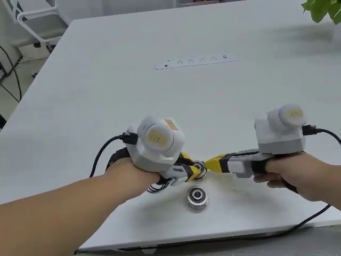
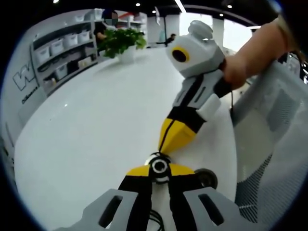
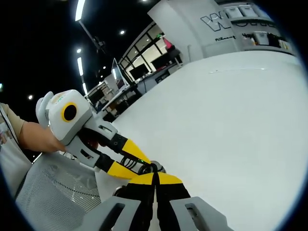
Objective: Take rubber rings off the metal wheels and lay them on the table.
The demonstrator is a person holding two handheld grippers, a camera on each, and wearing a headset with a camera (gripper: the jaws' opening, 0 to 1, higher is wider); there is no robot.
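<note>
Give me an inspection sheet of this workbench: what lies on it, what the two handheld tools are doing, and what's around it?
Surface: white table, mostly bare.
Job's things: one metal wheel is held between the grippers; a second wheel lies flat on the table beside it. The dark loops by the left hand may be rubber rings, but they are too small to tell.
Clutter: power strip, farther back.
Grippers: left gripper is shut on the metal wheel. The right gripper has its jaws shut, tip at that wheel's rim; whether it pinches a ring, cannot tell.
Cables: a black cable trails from each gripper.
Surroundings: plant, chair, shelves.
</note>
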